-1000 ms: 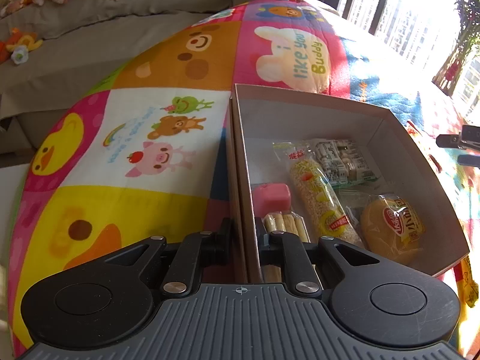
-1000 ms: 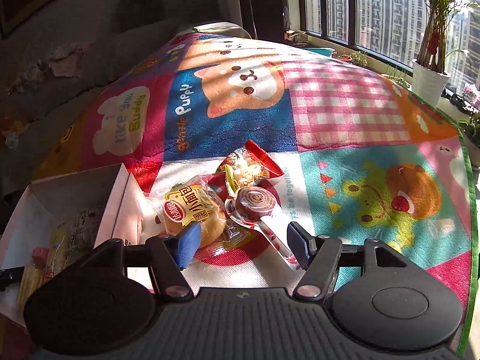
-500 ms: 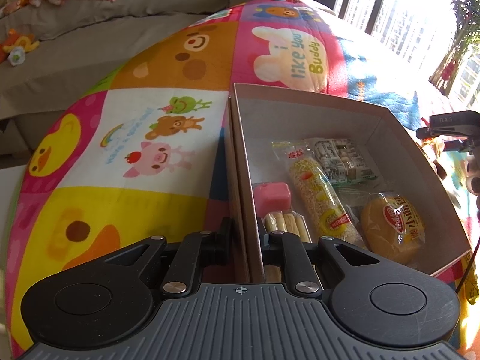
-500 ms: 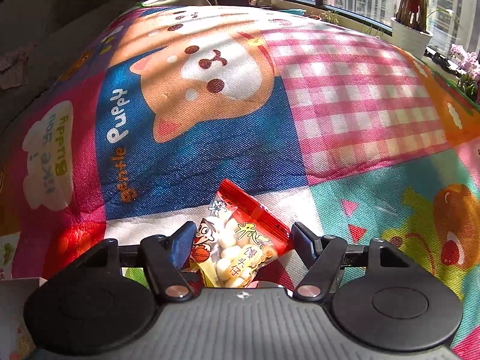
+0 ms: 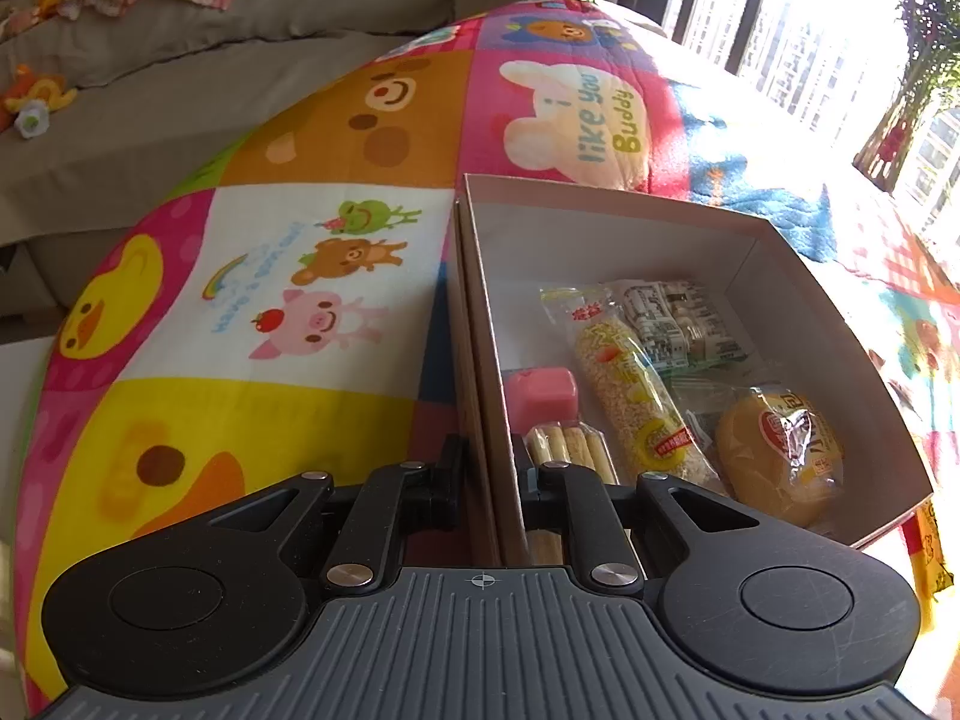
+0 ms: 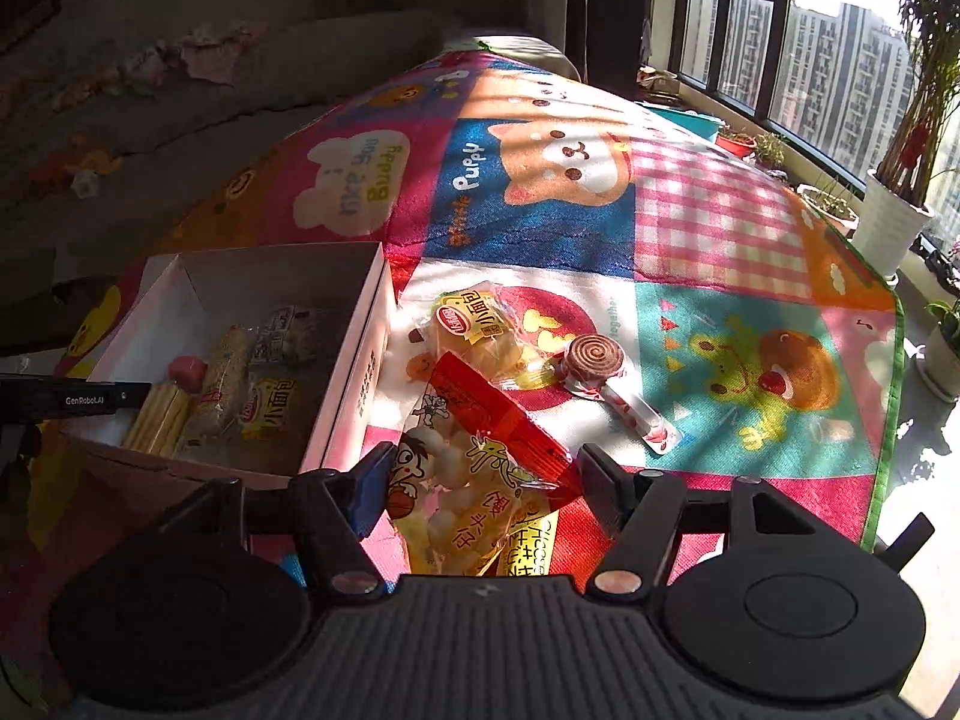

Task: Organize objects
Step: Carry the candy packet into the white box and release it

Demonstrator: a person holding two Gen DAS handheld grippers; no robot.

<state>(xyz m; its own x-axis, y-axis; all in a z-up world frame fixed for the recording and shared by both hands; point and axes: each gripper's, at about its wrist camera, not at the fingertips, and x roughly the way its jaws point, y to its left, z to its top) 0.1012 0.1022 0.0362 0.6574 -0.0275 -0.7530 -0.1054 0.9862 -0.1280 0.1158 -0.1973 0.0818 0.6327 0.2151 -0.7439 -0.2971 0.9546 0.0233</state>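
Your left gripper point(image 5: 486, 468) is clamped on the near wall of the cardboard box point(image 5: 600, 198), one finger outside, one inside. Your right gripper point(image 6: 480, 474) pinches a red-and-yellow snack bag point(image 6: 474, 474) lifted above the cartoon mat point(image 6: 690, 228), just beside the box's right wall. Inside the box lie a pink block point(image 5: 540, 396), biscuit sticks point(image 5: 567, 450), a rice bar point(image 5: 630, 384) and a small bun point(image 5: 780, 456). On the mat beside it rest another bun point(image 6: 474, 330) and a swirl lollipop point(image 6: 594, 360).
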